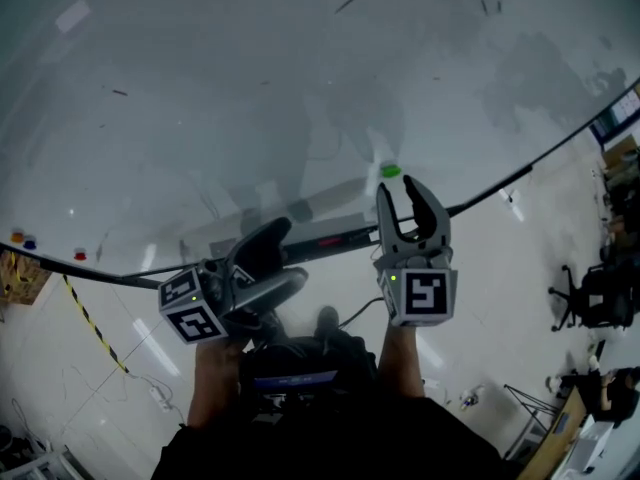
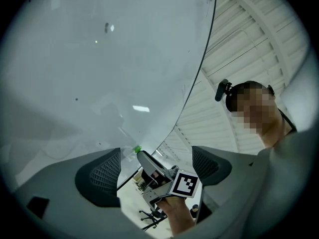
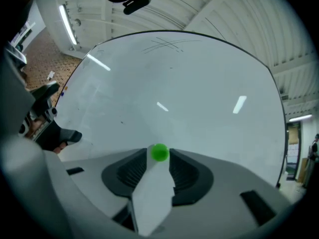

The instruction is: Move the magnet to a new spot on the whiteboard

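Observation:
A small green magnet [image 1: 390,171] [image 3: 159,152] [image 2: 137,149] sticks to the whiteboard [image 1: 250,88] [image 3: 174,83] [image 2: 99,73] near its lower edge. My right gripper [image 1: 398,186] [image 3: 158,159] points at the board with its jaws spread. The magnet sits right at the fingertips, level with the gap, and the pads do not press on it. My left gripper [image 1: 288,253] [image 2: 155,166] hangs back to the left of the right one, away from the board. Its jaws stand wide with nothing between them.
Small orange, blue [image 1: 30,243] and red [image 1: 80,255] magnets sit at the board's lower left. The board's dark frame [image 1: 520,176] runs below the grippers. Beyond it are a floor with yellow-black tape [image 1: 90,323] and an office chair [image 1: 590,298].

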Tool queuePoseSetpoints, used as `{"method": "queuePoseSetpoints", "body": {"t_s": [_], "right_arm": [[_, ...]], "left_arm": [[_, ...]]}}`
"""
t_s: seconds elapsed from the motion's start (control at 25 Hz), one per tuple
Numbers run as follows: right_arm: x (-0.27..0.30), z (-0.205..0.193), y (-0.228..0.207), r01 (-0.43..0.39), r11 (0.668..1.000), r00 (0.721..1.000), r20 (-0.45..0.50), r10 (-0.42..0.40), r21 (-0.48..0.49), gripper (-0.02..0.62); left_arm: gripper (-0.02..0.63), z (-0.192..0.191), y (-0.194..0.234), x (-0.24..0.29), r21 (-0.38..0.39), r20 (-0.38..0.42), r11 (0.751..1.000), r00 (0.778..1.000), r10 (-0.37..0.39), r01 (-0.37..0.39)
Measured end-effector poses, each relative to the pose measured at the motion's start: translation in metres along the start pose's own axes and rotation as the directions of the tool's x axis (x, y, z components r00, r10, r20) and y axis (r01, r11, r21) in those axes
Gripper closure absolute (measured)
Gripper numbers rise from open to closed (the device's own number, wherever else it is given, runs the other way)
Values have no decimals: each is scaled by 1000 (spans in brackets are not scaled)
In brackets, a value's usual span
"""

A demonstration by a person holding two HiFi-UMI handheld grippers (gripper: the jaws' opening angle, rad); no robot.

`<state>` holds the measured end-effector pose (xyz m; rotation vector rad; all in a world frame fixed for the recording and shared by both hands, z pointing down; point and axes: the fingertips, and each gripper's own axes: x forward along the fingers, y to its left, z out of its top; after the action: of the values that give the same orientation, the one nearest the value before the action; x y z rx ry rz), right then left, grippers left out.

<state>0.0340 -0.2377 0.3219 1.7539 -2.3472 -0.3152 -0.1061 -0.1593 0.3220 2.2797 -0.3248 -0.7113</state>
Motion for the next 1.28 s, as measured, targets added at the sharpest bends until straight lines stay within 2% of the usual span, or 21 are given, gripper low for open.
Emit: {"method": "queuePoseSetpoints", "body": {"t_s": [0.28,0.4,0.72,1.0,1.28], "right_arm": [[15,-3,-2,3,994,1000,-7,-3,-105,420],[15,-3,-2,24,993,1000,-6,-25,-114,422],[14,-4,-2,-24,997,1000,-3,24,-70,446],[-4,2,-7,-113,993,993,20,112,39,446],[-36,23,-25,-138,987,988,77,132,80,446]], "left_arm": [[164,-3,-3,20,19,-2,1000,1000,11,-11],[164,-6,-1,22,12,3,1000,1000,26,-26],[164,-9,2,26,-1,2,999,999,37,-37],[164,-13,2,29,-22,-10,999,1000,28,-28],[164,-20,-4,38,-27,-28,1000,1000,8,-9]]}}
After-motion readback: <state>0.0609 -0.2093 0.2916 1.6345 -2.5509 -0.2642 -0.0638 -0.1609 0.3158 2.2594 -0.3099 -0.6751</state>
